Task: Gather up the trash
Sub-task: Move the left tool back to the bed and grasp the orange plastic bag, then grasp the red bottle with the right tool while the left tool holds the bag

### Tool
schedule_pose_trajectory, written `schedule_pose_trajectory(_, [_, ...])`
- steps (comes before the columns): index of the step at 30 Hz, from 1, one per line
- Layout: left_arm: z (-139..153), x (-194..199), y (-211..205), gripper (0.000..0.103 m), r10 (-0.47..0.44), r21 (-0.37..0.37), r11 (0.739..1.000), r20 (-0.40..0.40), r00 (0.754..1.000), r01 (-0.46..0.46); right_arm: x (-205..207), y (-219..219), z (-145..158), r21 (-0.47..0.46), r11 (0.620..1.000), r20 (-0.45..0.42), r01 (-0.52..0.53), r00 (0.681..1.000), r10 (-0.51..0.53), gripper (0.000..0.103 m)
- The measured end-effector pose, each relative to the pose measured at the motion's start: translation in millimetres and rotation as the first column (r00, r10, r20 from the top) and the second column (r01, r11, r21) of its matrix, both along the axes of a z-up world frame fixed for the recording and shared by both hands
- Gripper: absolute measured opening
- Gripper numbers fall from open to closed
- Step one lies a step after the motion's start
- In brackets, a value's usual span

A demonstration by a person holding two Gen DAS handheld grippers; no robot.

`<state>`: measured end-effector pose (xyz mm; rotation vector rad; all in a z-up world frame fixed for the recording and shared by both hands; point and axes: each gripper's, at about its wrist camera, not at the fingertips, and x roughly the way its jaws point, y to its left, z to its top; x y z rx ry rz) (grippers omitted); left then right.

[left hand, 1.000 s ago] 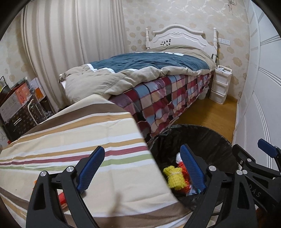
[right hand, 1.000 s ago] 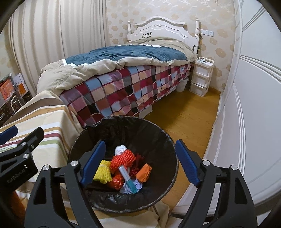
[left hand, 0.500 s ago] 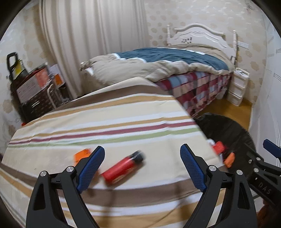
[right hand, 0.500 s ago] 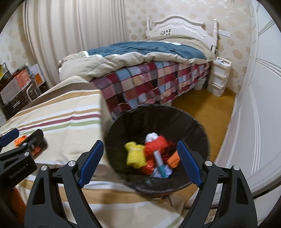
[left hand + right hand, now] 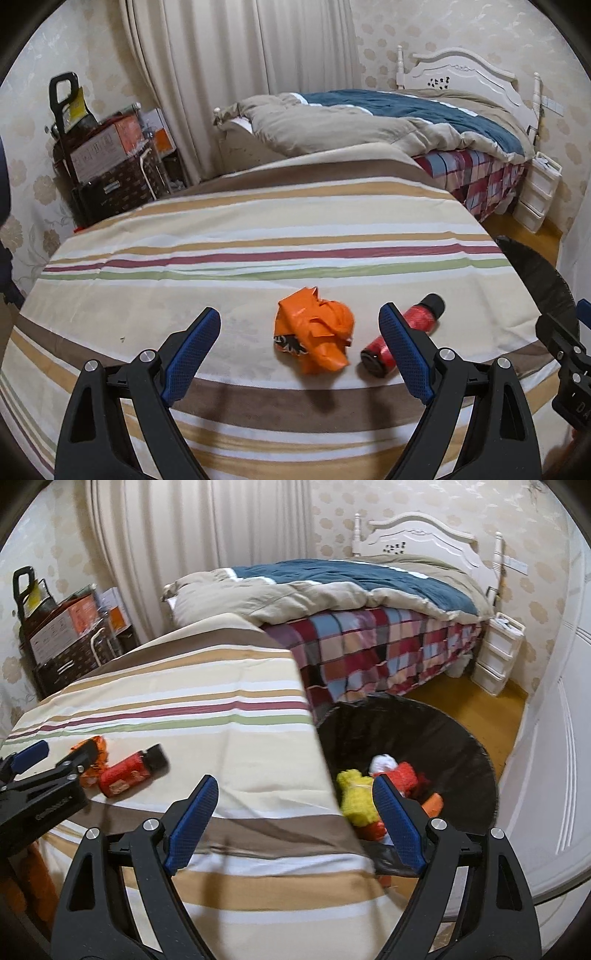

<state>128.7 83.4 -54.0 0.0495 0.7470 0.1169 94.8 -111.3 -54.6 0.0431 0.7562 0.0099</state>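
A: What changed?

B: Both claws swung away from the bin (image 5: 443,738) and back over the striped cloth (image 5: 258,229). The left claw (image 5: 299,343) is wide open and empty, right above the orange wrapper (image 5: 314,332). The red bottle (image 5: 402,336) lies just beside it

A: And the right claw (image 5: 291,823)?

B: Open, empty, over the cloth's edge by the bin. Lots of free room

Right gripper (image 5: 291,818) wide apart, empty, above striped desk (image 5: 207,716) edge. Black trash bin (image 5: 443,734) just beside, holding yellow and red scraps. Red can (image 5: 125,773) and orange wrapper (image 5: 98,753) lying near left gripper (image 5: 48,760).
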Motion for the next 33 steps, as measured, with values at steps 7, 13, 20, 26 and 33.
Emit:
schedule_pose_trajectory(7, [-15,9,15,0.050,-0.042,-0.092,0.995,-0.090,0.995,0.033,8,24,0,-0.005,0.999,-0.009,-0.044,0.999,0.044,0.083])
schedule_pose_trajectory(13, [-13,3,22,0.049,-0.054,-0.105,0.993,-0.077,0.996,0.045,13,42,1,-0.003,0.997,-0.017,-0.080,0.997,0.080,0.084])
schedule_pose_trajectory(20, [-5,-9,49,0.049,-0.016,-0.096,0.995,-0.058,0.998,0.011,21,73,-3,0.010,0.992,-0.040,-0.123,0.992,0.124,0.084])
schedule_pose_trajectory(26, [-2,-18,75,0.049,0.033,-0.053,0.998,-0.043,0.999,-0.035,39,99,-6,0.040,0.990,-0.081,-0.132,0.987,0.135,0.083])
schedule_pose_trajectory(33, [-7,-24,94,0.049,0.061,-0.076,0.995,-0.062,0.996,-0.066,49,114,-18,-0.007,0.991,-0.139,-0.130,0.982,0.128,0.083])
